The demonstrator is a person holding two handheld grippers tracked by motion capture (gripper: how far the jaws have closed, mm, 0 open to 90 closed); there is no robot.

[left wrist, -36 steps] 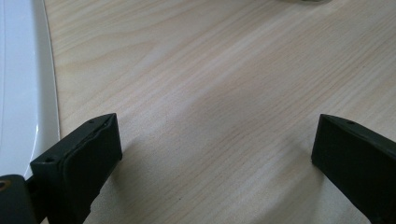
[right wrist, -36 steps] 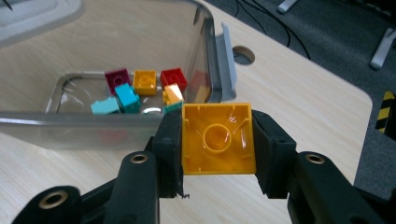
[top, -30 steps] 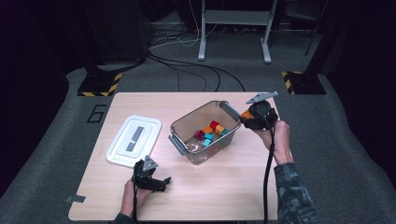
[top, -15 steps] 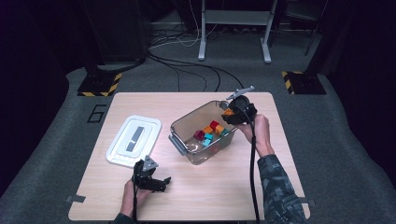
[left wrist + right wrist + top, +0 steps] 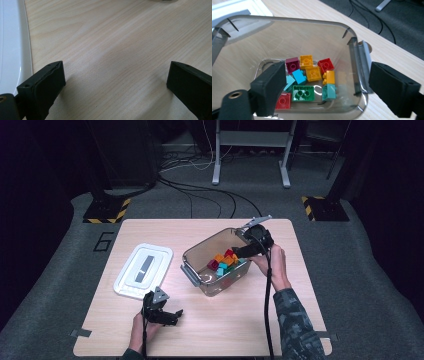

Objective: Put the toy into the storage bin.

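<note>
1. Just right of the table's centre, at about 2 o'clock from the middle of the tabletop, stands the clear plastic bin [image 5: 200,270] with a loose heap of toy bricks [image 5: 225,262] on its floor.
2. The bricks look light, hard and smooth-sided, so they would likely slip under a shallow pinch; a grip across two flat opposite faces, clear of the studs, seems the safest hold. The yellow brick [image 5: 313,73] near the middle of the heap lies flat and fairly free, while the green brick [image 5: 303,93] is wider and sits against the near wall.
3. The bin itself is stiff with thin walls and probably light, so it could slide if a jaw pushes on its rim.
4. The right gripper [image 5: 239,252] hangs over the bin's 3 o'clock end, and its jaws have just been opening; they now stand spread wide with nothing pressed between them.
5. In the right gripper view one jaw sits over the inside of the bin, above the bricks, and the other sits outside the end wall, so the wall and its clip [image 5: 364,65] lie between the jaws, and the bricks lie below and ahead at roughly 11 o'clock.
6. The left gripper [image 5: 167,316] rests low at 7 o'clock on the table [image 5: 235,320], jaws released and empty, bare wood between them.
7. The white lid [image 5: 142,270] lies flat at 9 o'clock from the bin, just beside the left gripper.
</note>
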